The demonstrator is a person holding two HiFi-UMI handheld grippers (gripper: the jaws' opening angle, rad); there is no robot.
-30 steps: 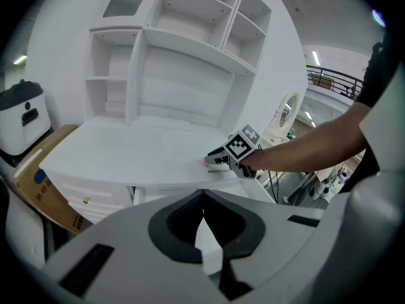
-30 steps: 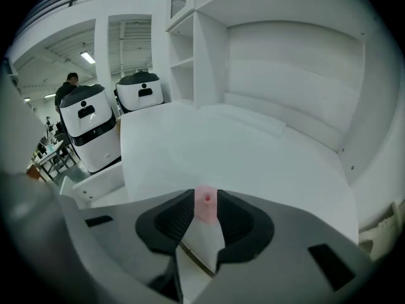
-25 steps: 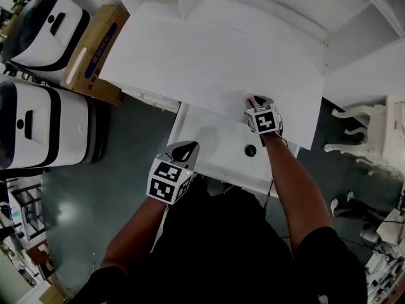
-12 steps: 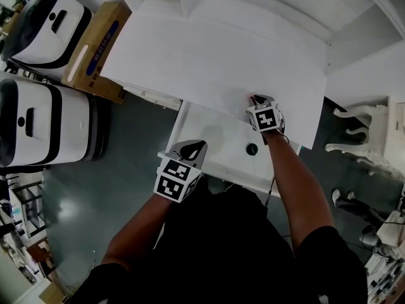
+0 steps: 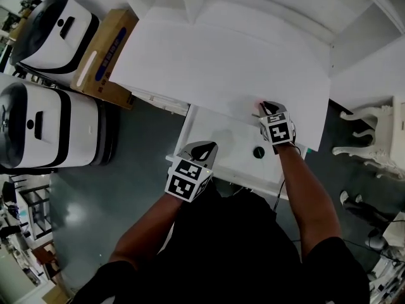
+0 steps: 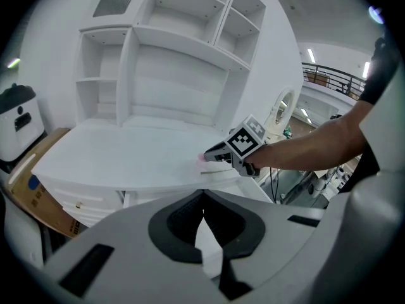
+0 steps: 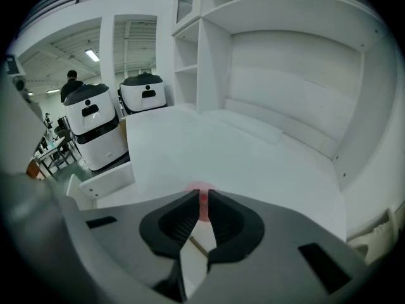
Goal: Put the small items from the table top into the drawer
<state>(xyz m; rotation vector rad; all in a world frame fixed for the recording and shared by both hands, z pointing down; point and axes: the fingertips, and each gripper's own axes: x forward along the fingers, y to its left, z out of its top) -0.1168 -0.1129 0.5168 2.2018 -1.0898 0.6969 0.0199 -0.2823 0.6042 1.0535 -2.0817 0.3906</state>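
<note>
The ribbed black pads (image 7: 179,215) of the right gripper (image 7: 202,197) are clamping a small pink item (image 7: 202,201), leaving only a narrow gap that the item is filling. The item is showing as a rounded reddish speck; its material cannot be determined. It is sitting at the front edge of the desk top (image 5: 215,62), towards the right corner, directly behind the open drawer (image 5: 218,141). Whether it is resting on the surface or held just clear of it cannot be told.

The pads of the left gripper (image 6: 202,198) are meeting at their tips, with nothing between them. This gripper is hovering at the front left corner of the drawer, well apart from the right gripper.

The drawer is a shallow white rectangular tray, standing pulled out beneath the desk top's front edge. A small round black object (image 5: 258,151) is lying in it towards the right end, just below the right gripper's marker cube.

The desk top is smooth, matt and white, with straight edges. White open shelving (image 6: 171,49) is rising along its rear edge. A brown cardboard box (image 5: 101,52) is standing against the left edge, and two glossy white machines with black bands (image 5: 47,128) are standing on the dark floor beyond it.
</note>
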